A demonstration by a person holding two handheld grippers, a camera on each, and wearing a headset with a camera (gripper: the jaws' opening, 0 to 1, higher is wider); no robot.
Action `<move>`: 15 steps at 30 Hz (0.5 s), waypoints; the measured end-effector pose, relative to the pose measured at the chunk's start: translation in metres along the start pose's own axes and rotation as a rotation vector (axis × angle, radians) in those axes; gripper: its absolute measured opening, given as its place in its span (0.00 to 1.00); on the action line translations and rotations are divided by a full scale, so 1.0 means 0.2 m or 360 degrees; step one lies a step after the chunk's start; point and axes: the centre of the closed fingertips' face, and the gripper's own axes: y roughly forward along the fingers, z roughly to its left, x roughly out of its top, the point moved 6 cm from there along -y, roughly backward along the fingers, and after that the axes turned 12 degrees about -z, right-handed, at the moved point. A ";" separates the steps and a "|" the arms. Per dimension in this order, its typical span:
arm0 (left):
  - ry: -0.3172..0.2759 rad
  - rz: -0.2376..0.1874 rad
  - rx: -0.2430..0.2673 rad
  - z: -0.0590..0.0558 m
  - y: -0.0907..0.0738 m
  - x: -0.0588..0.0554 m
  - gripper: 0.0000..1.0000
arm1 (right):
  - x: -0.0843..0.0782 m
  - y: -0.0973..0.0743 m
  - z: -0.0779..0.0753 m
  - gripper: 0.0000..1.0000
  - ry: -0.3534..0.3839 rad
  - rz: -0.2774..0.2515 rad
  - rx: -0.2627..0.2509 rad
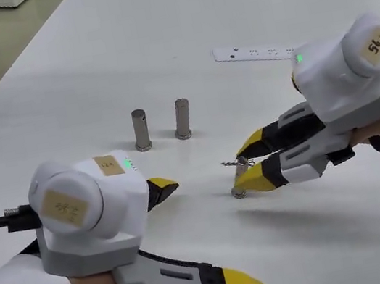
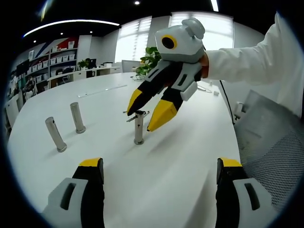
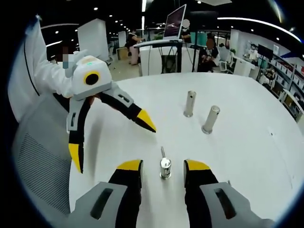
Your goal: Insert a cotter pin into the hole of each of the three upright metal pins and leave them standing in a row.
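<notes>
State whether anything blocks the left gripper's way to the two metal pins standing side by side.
Nothing visible does. Only bare tabletop lies between the left gripper and the two metal pins; the third pin, with the right gripper around it, stands off to the side.

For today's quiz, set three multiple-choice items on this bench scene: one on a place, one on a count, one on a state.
1. Where is the metal pin carrying the cotter pin? A. Between the right tongs' jaws. B. In the left tongs. C. Lying flat.
2. How many metal pins stand upright? A. Two. B. Three. C. Five.
3. The left tongs are: A. open, empty. B. shut on a pin. C. shut on the cotter pin.
Key: 1 A, jaws flank it; 2 B, two more pins stand behind; 3 A, jaws apart, nothing between.
</notes>
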 end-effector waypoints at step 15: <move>-0.0062 -0.0075 0.0088 0.03 -0.07 0.08 0.97 | -0.01 -0.23 0.15 0.61 0.0168 -0.0188 -0.0142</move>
